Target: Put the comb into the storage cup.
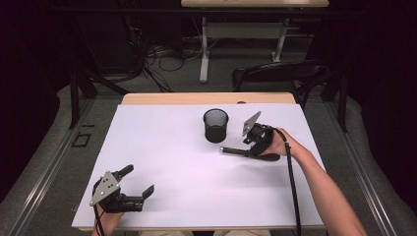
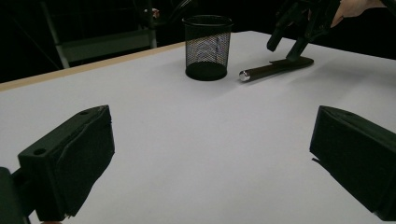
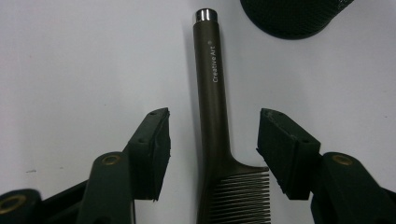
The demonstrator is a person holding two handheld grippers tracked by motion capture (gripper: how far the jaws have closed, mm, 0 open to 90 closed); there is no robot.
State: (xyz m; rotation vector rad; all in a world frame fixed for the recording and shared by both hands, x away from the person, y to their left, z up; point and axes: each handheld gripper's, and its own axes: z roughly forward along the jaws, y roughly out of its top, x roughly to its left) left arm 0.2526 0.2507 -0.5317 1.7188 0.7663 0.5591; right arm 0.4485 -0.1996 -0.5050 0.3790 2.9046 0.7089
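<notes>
comb (image 3: 219, 140): dark brown, laid flat on the white table sheet (image 1: 172, 147), right of centre. Handle is pointed left in the high view, toothed end is under the right gripper. Metal cap is seen on the handle tip, white lettering along the handle.

comb vs cup: handle tip is found just near and slightly right of the mesh cup (image 1: 216, 125), close but apart.

mesh cup: black wire mesh, upright, placed centre-far on the sheet. Contents cannot be told.

right gripper (image 3: 212, 149): held over the comb at the right of the table, just right of the cup. Jaws are set either side of the comb where handle meets teeth. A gap of white sheet is seen between each pad and the comb, so nothing is pinched. Jaws are partly spread, not pressed together.

right gripper, high view: (image 1: 258, 137) is angled down onto the comb, grey plate tilted up at the far side, cable trailed back along the forearm.

right gripper, left gripper view: seen at far right, tips are lowered around the toothed end of the comb.

left gripper (image 1: 137, 182): held at the near-left corner of the sheet, well apart from comb and cup. Jaws are spread wide, nothing is between them, bare sheet is seen in the gap. It is pointed right and far, toward the cup and comb.

table: white sheet on a wooden top, wood edge (image 1: 206, 98) is visible at the far side.
</notes>
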